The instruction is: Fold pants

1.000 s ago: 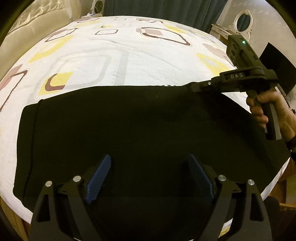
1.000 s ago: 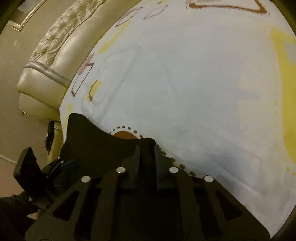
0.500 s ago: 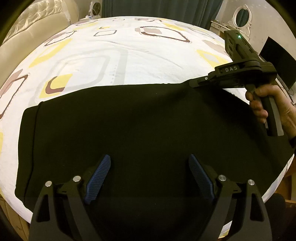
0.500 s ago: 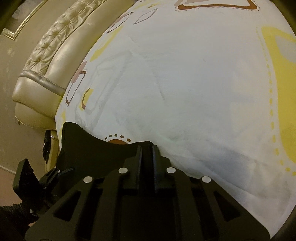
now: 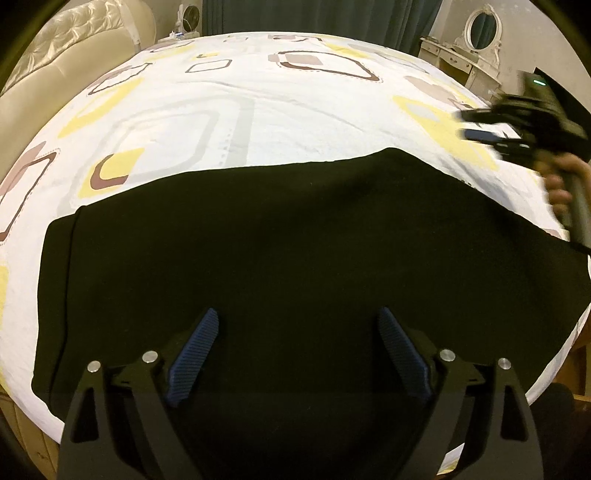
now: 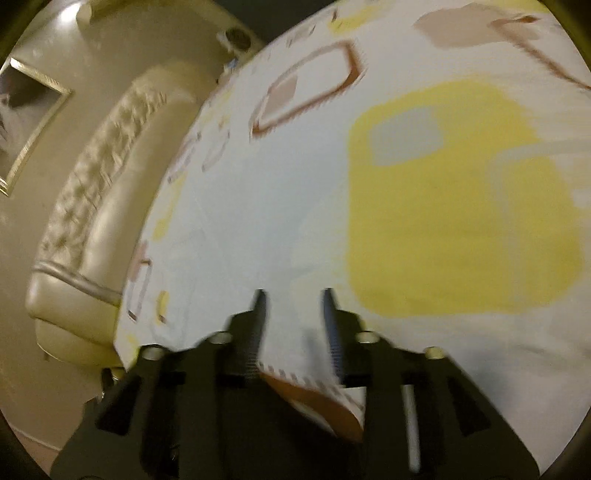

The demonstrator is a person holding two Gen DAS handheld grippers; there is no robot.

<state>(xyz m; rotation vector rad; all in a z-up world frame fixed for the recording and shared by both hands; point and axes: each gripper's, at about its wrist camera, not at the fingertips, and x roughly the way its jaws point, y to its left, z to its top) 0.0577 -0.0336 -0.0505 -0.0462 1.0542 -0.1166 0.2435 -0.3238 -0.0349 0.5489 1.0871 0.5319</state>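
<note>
The black pants (image 5: 288,240) lie flat and folded on the patterned bed sheet (image 5: 258,110), along the near edge of the bed. My left gripper (image 5: 297,354) hangs open and empty over the near part of the pants. My right gripper (image 5: 476,127) is blurred at the right, above the sheet and clear of the pants' far right corner. In the right wrist view the right gripper (image 6: 293,317) is open with only the sheet (image 6: 443,221) between its fingers; no pants show there.
A cream tufted headboard (image 5: 55,74) runs along the left of the bed; it also shows in the right wrist view (image 6: 92,221). A white dresser with an oval mirror (image 5: 480,37) stands at the back right. Dark curtains (image 5: 314,14) hang behind the bed.
My right gripper has let go of the pants' far right corner, opened, and lifted away to the right. The corner now lies flat on the sheet. The left gripper has stayed open.
</note>
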